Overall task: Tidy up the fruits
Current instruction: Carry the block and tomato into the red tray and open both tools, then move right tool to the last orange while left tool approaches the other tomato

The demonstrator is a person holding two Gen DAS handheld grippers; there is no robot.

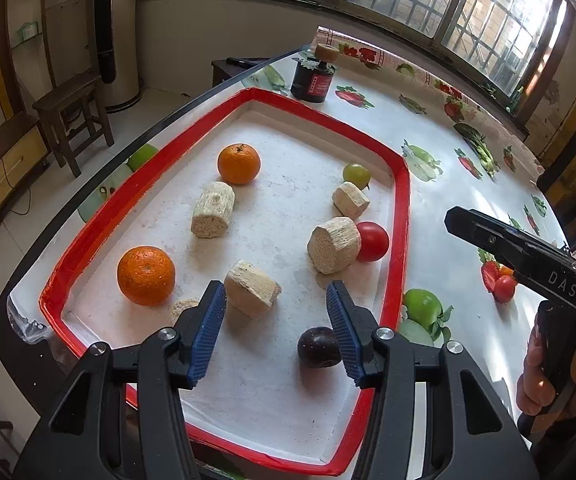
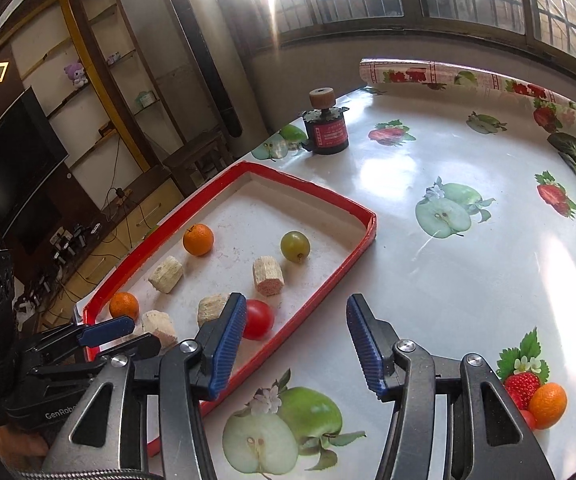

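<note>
A red-rimmed white tray (image 1: 401, 216) (image 2: 319, 292) holds two oranges (image 1: 238, 163) (image 1: 146, 275), a green fruit (image 1: 355, 174) (image 2: 295, 246), a red tomato (image 1: 373, 241) (image 2: 259, 319), a dark plum (image 1: 319, 346) and several beige fibrous chunks (image 1: 212, 210). My left gripper (image 1: 276, 292) hovers open over the tray's near end. One chunk (image 1: 252, 288) lies just ahead of its left finger, and the plum sits beside its right finger, ungripped. My right gripper (image 2: 296, 304) stands open over the tablecloth just right of the tray rim, holding nothing.
A black jar with a wooden knob (image 1: 313, 76) (image 2: 325, 128) stands beyond the tray. The fruit-print tablecloth (image 2: 447, 160) stretches bare to the right. A hand (image 1: 543, 376) holds the right gripper. A stool (image 1: 72, 116) and shelves stand past the table's left edge.
</note>
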